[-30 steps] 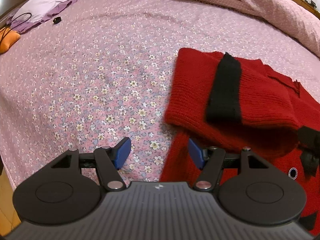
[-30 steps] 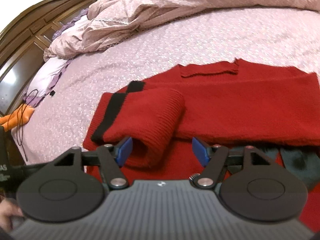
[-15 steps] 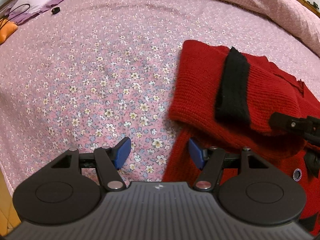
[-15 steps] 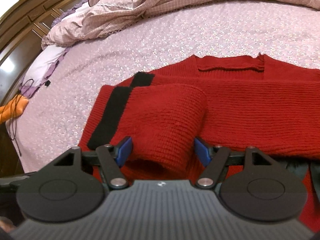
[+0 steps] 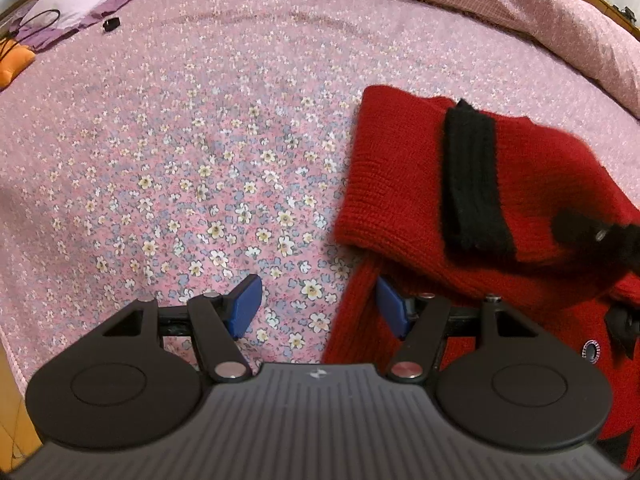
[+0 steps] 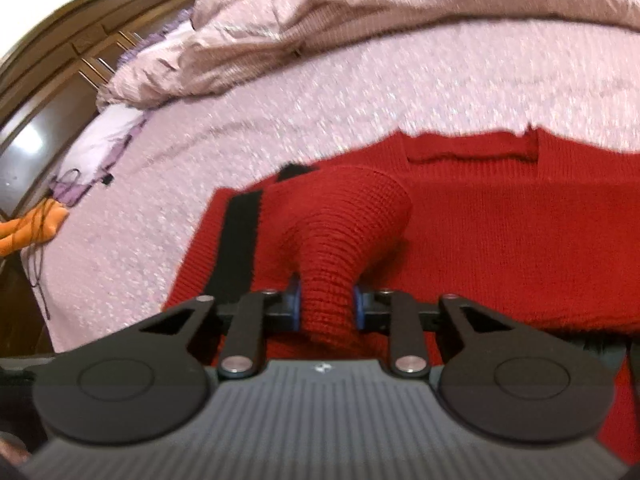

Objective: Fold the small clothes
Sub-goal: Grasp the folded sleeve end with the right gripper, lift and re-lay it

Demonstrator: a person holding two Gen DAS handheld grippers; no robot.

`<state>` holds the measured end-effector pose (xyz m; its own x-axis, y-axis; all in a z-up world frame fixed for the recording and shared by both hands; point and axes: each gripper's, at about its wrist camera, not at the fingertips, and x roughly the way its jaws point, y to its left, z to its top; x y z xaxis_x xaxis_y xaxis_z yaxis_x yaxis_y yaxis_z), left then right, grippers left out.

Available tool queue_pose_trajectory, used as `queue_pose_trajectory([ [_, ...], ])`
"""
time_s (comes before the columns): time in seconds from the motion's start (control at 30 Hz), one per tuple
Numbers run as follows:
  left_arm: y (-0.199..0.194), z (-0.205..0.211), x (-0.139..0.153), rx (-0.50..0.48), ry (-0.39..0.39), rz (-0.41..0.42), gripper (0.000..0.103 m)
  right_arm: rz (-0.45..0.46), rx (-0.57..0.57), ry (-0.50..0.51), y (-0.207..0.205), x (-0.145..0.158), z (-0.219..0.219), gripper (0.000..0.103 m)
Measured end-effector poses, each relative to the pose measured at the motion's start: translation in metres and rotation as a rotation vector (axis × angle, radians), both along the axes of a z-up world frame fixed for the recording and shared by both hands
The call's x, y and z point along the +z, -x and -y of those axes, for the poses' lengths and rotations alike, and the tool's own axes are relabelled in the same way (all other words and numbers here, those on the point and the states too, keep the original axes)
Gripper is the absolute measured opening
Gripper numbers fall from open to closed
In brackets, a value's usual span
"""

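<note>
Low in the middle of the right view, the right gripper is closing on the soft, floppy red sweater's bunched sleeve, while the left gripper waits wide open, holding nothing, over the sweater's edge.

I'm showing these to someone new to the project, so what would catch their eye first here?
The bright red sweater spread on the pink floral bedsheet stands out first, its black-banded sleeve folded over the body. Next, the right gripper is closing on a bunched roll of that sleeve, its pads already pressing the knit. The left gripper hangs open at the sweater's edge with nothing held.
</note>
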<state>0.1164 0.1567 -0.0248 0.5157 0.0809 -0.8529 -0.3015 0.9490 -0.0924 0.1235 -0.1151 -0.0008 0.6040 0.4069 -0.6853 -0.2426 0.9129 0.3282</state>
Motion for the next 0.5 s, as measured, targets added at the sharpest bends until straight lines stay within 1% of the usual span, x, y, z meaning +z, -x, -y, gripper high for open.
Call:
queue_pose_trajectory([
  [0.17,0.002,0.006,0.009,-0.015,-0.014,0.027,0.069,0.107,0.003,-0.038,0.002,0.031,0.009,0.024],
  [0.3,0.0,0.014,0.013,-0.037,-0.03,0.037,0.069,0.185,0.002,-0.03,0.002,0.056,0.017,0.024],
  [0.4,-0.001,0.019,0.013,-0.054,-0.034,0.04,0.069,0.228,-0.01,-0.031,0.003,0.072,0.028,0.024],
  [0.5,-0.005,0.024,0.013,-0.068,-0.047,0.038,0.069,0.257,-0.023,-0.021,0.004,0.081,0.038,0.024],
])
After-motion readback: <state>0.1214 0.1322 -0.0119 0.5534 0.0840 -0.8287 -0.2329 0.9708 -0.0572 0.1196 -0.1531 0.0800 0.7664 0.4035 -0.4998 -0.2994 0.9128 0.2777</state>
